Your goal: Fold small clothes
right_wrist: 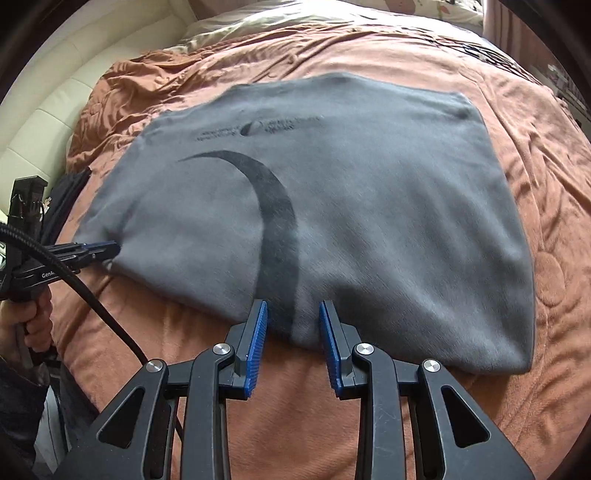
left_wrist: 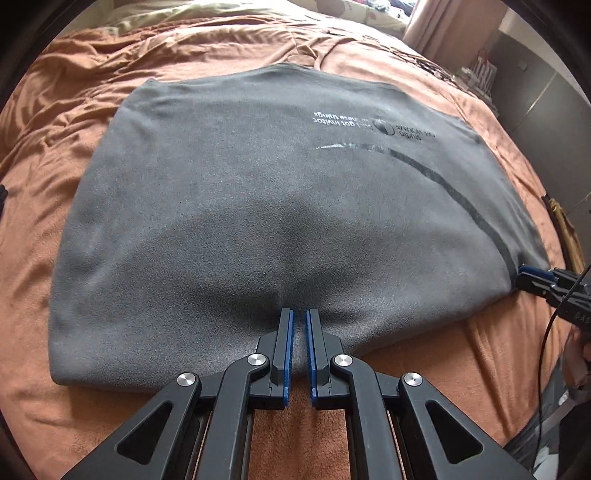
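A grey T-shirt (left_wrist: 258,177) with a black crescent print (right_wrist: 277,206) lies folded on an orange bedspread (left_wrist: 74,110). My left gripper (left_wrist: 299,314) is at the shirt's near edge, its blue pads almost together, and the cloth puckers into them. The right wrist view shows the same gripper (right_wrist: 110,245) from the side, its tip at the shirt's left edge. My right gripper (right_wrist: 293,306) clamps a thick fold of the near edge between its blue pads (right_wrist: 258,325), a crease bunched between them. In the left wrist view, the right gripper (left_wrist: 528,275) bites the shirt's right corner.
A cream padded headboard (right_wrist: 55,92) borders the bed at the left, with a black object (right_wrist: 70,199) beside it. Pale bedding (left_wrist: 221,14) lies at the far end. A curtain (left_wrist: 443,26) and grey cabinets (left_wrist: 546,96) stand beyond the right side. A hand (right_wrist: 33,325) holds the left gripper.
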